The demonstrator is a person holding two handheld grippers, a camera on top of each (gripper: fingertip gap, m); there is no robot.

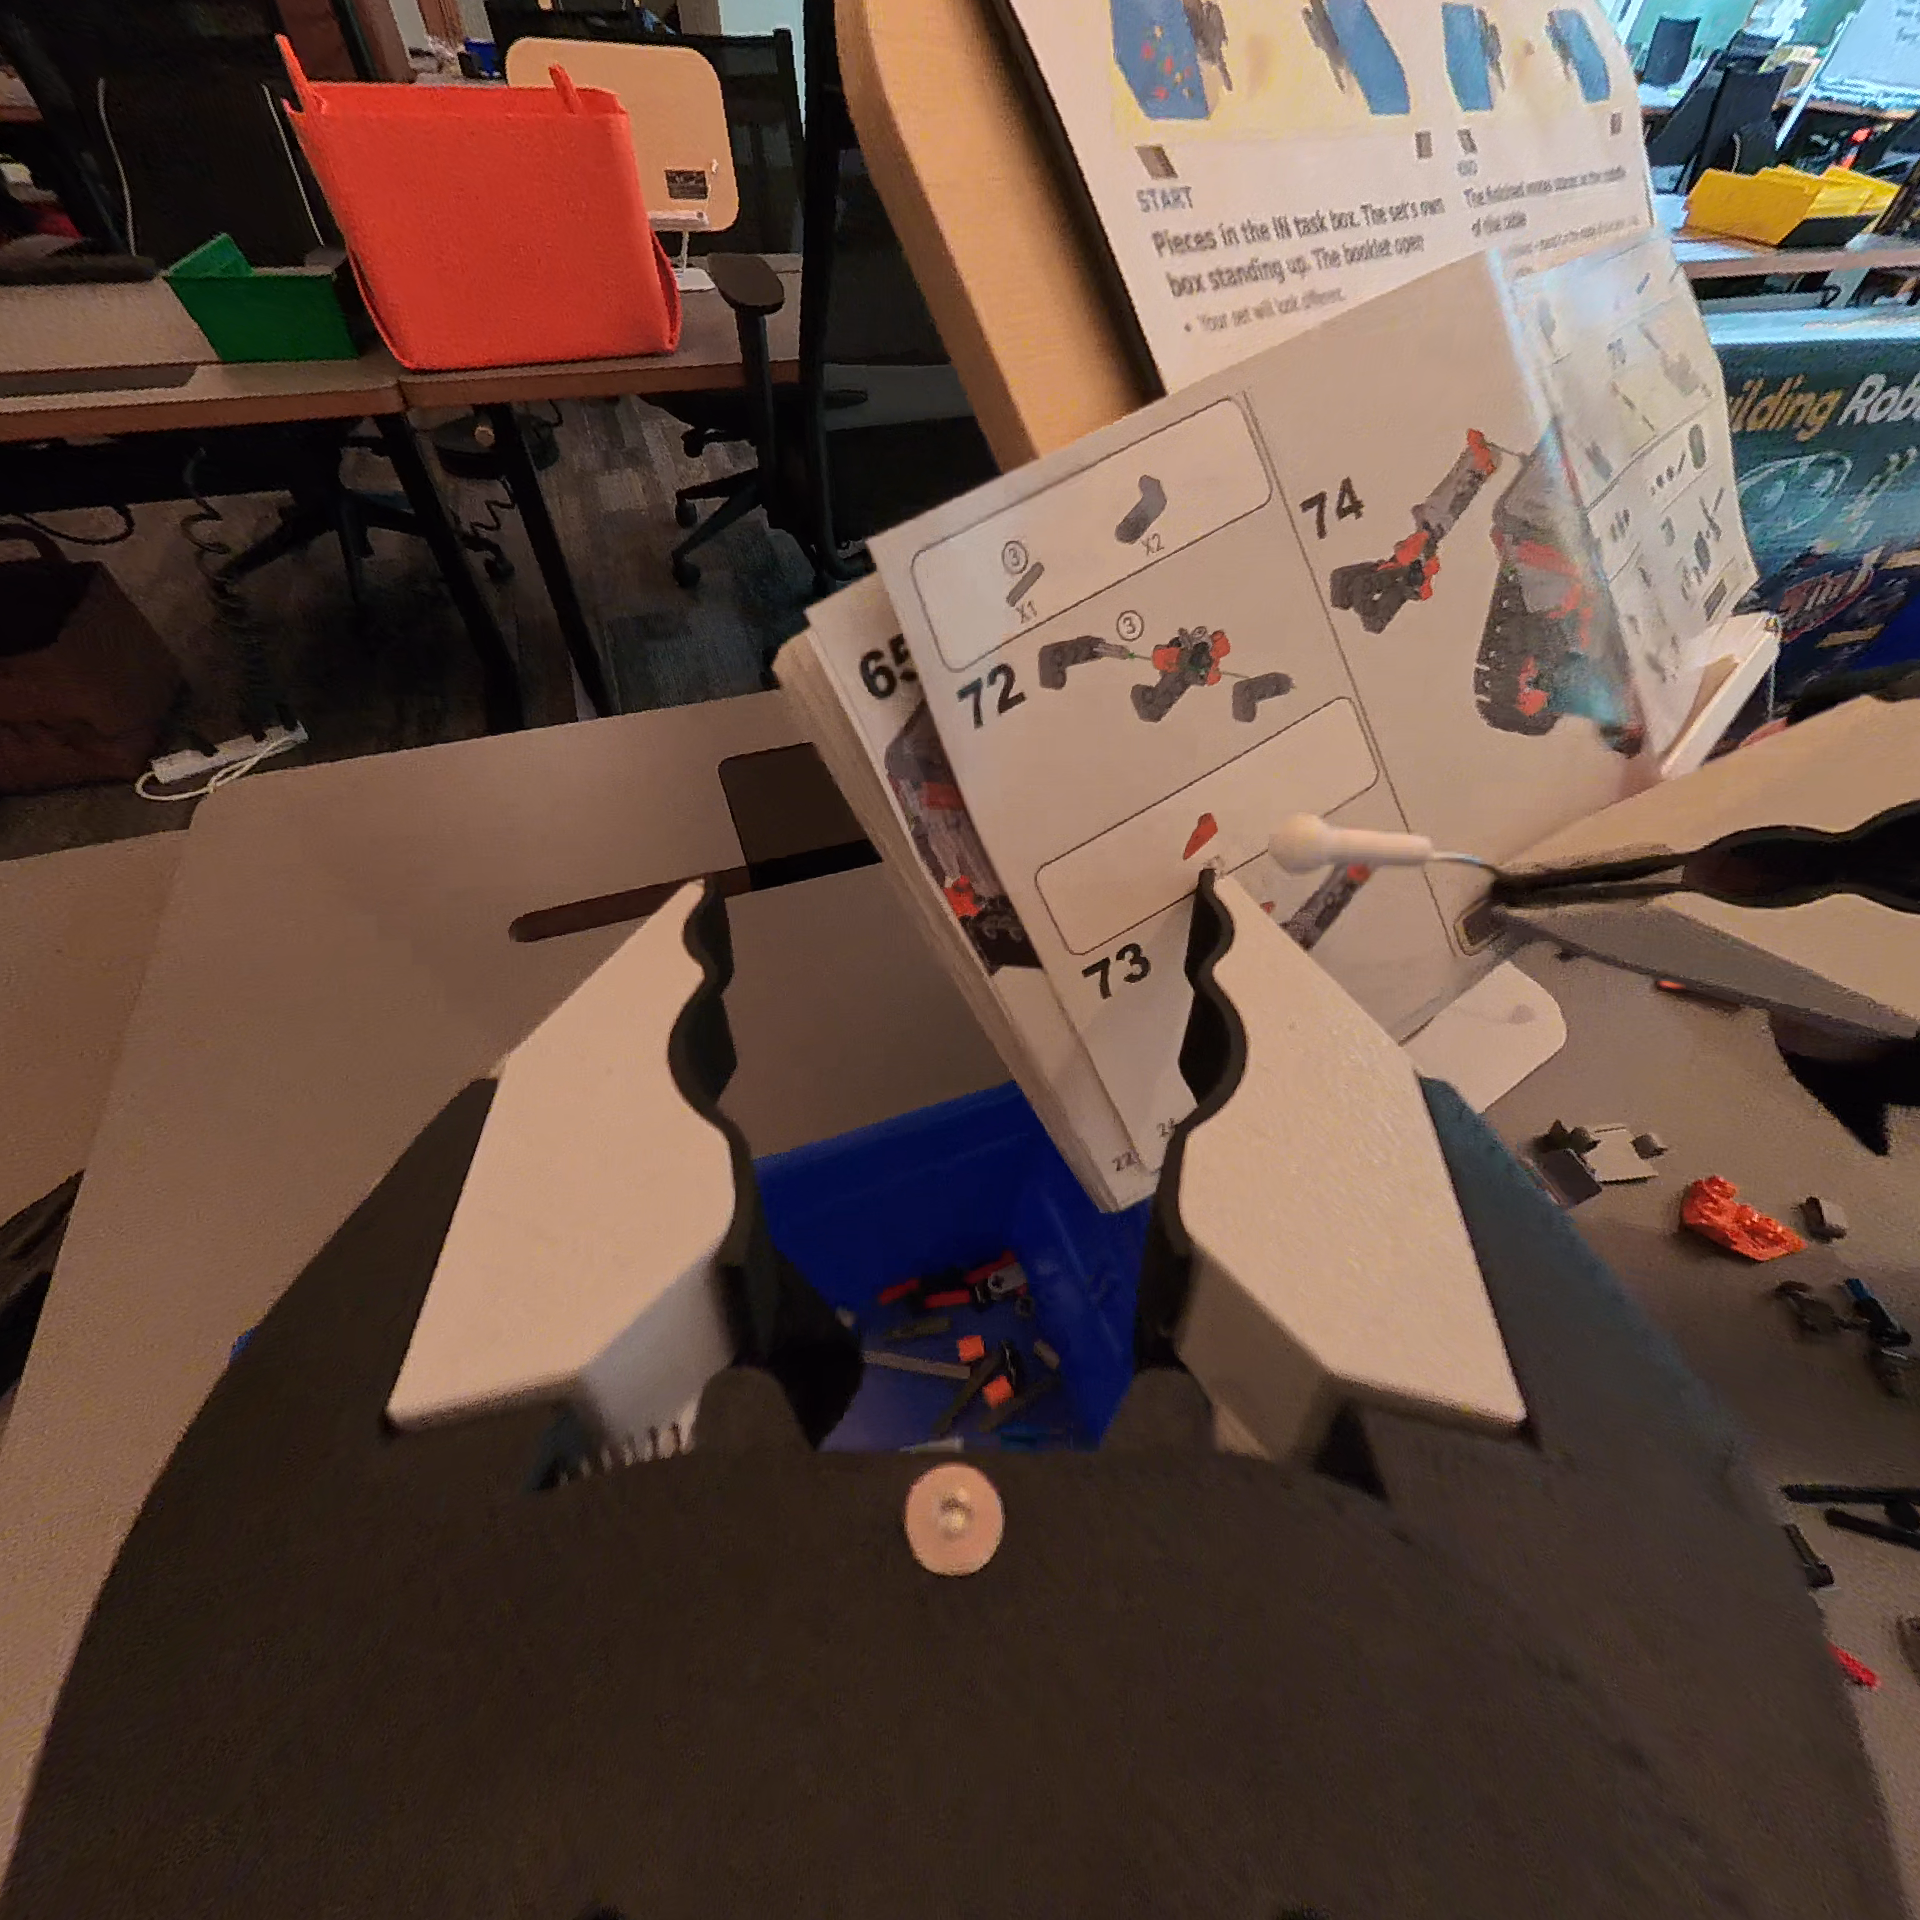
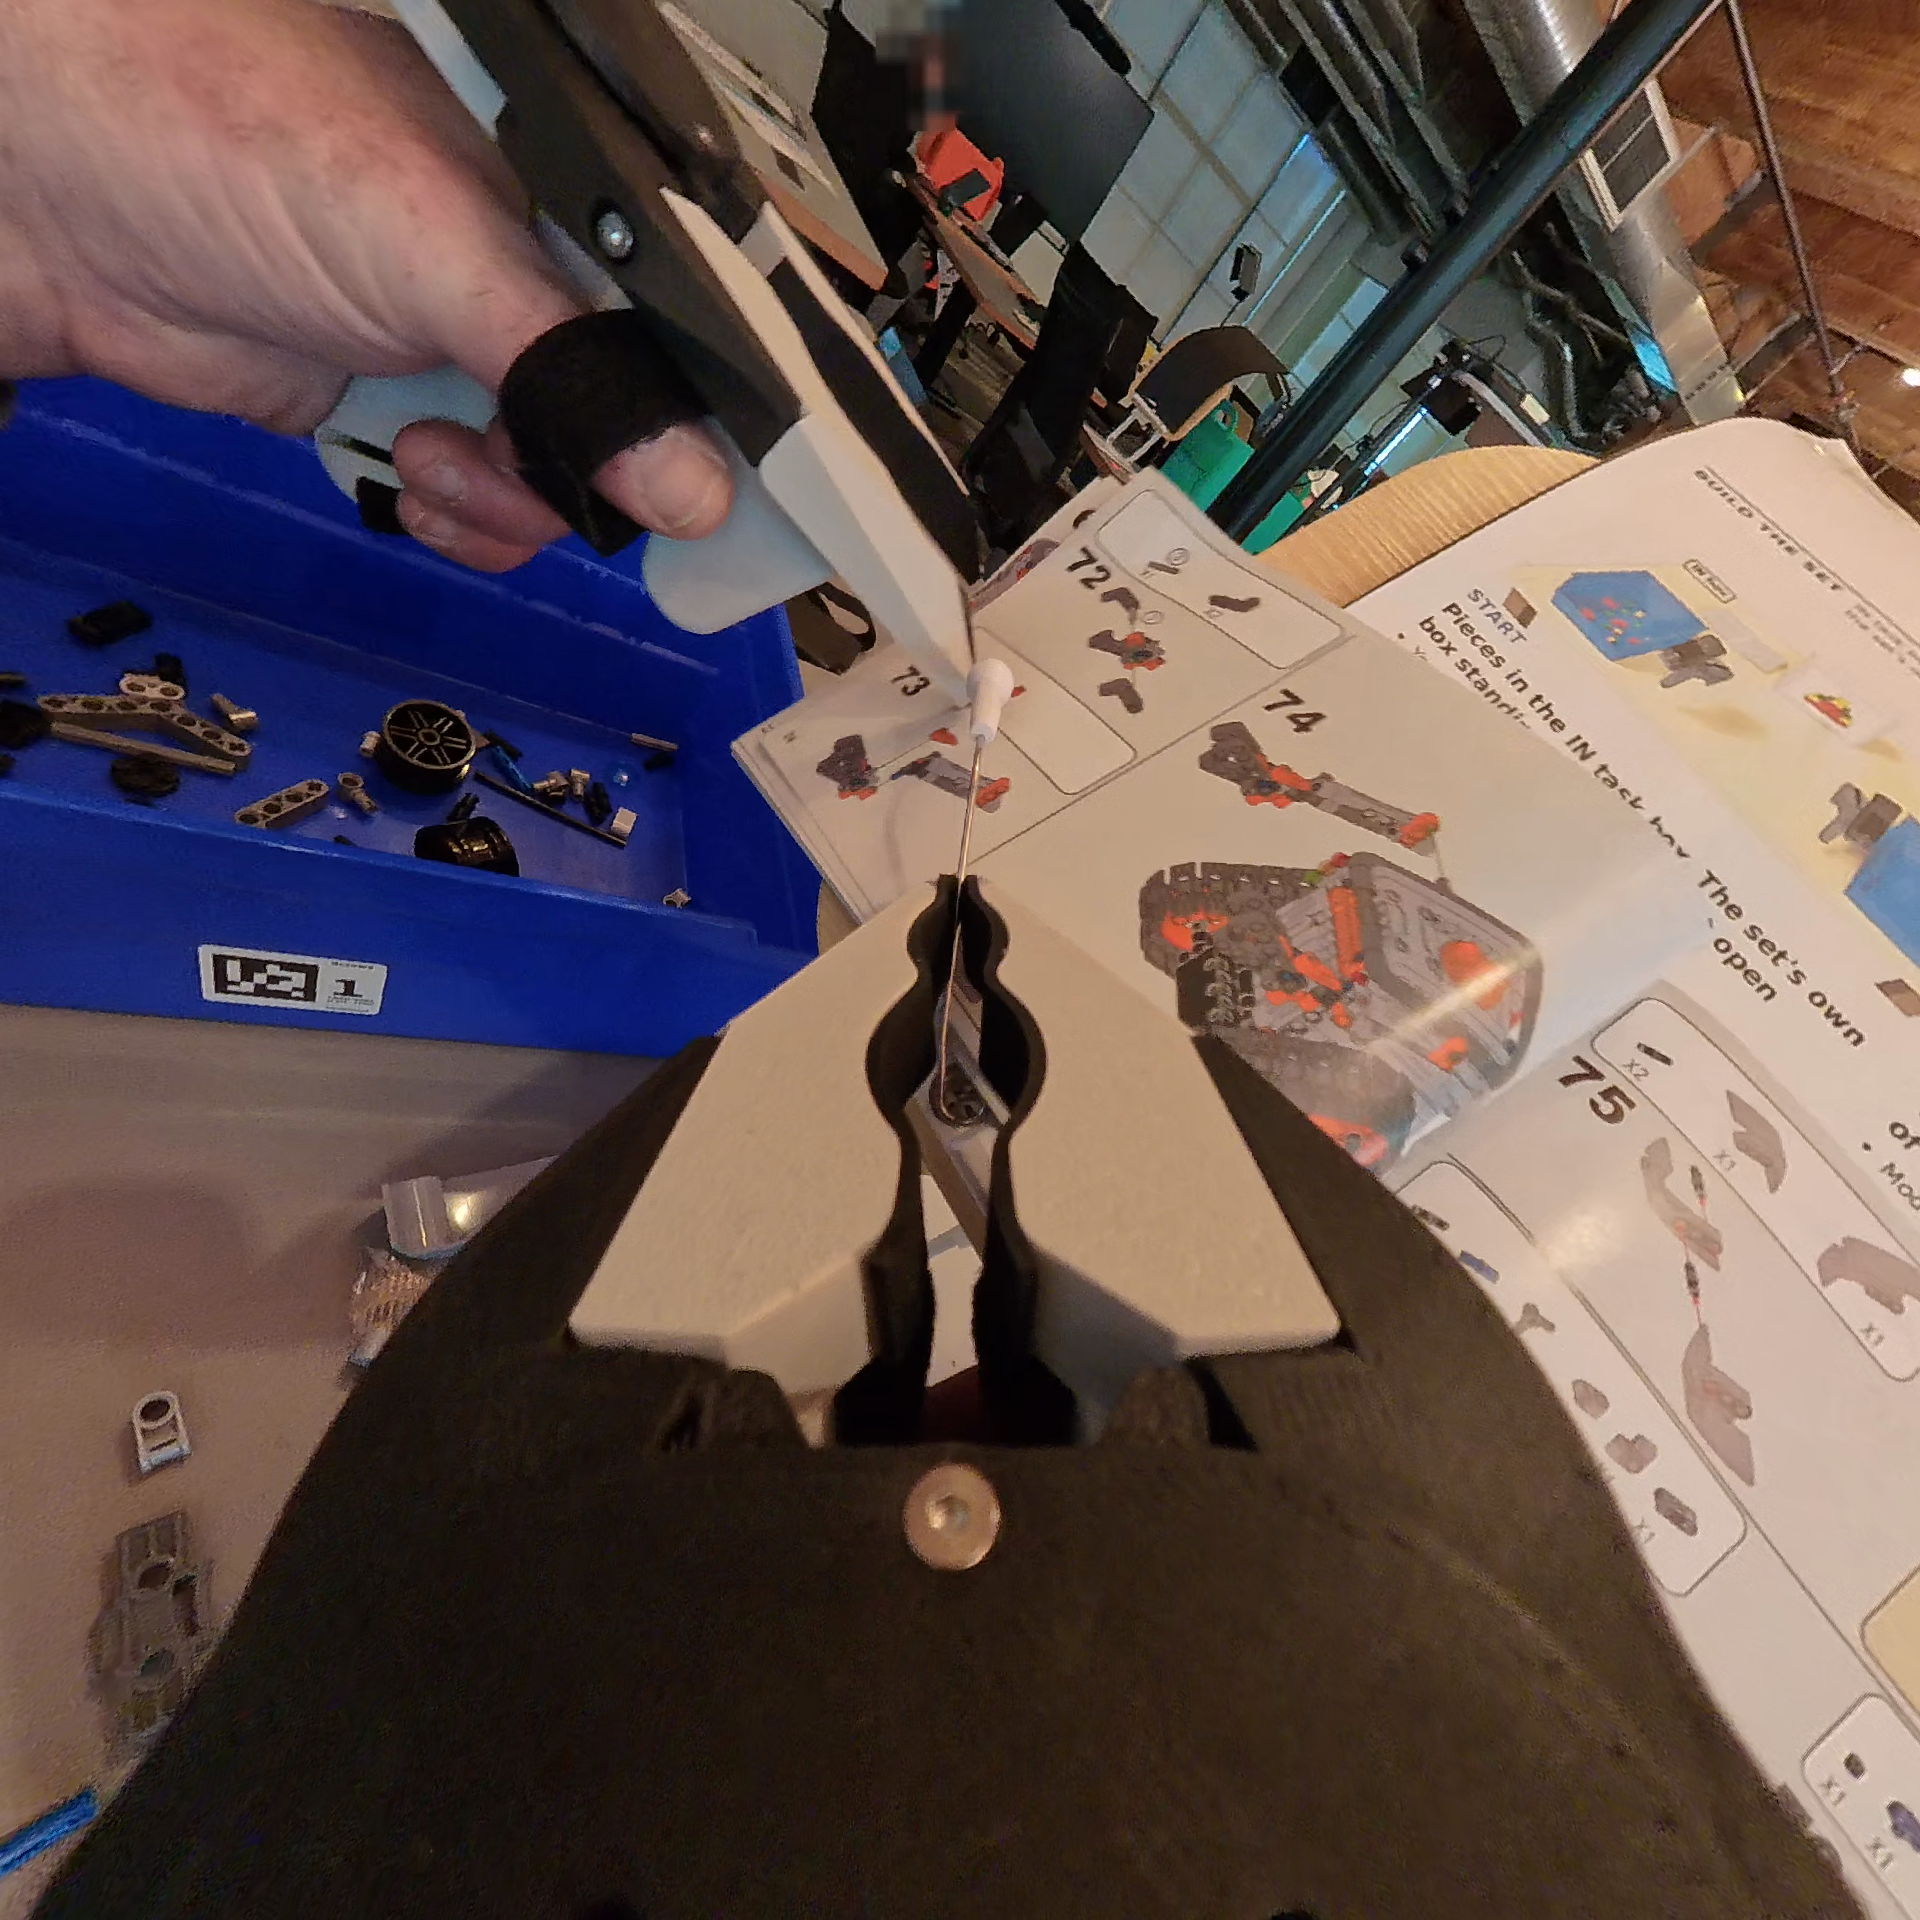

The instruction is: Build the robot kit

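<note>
white-tipped wire [image 2: 977, 748] pinched in right jaws; left jaws wide over blue bin [image 1: 935, 1174].

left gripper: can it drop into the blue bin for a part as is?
Probably yes. The left gripper is open and empty, and the blue bin sits open-topped right below its fingers. Only the instruction booklet leans close over the bin's far edge.

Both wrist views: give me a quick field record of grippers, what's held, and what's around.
left gripper: open, over blue bin, one fingertip against booklet
right gripper: shut on pointer
pointer: thin wire with white tip, tip on the booklet page
booklet: open, propped upright behind the bin
blue bin: holds small building parts
table: loose parts scattered on it
hand: holds left gripper
</note>
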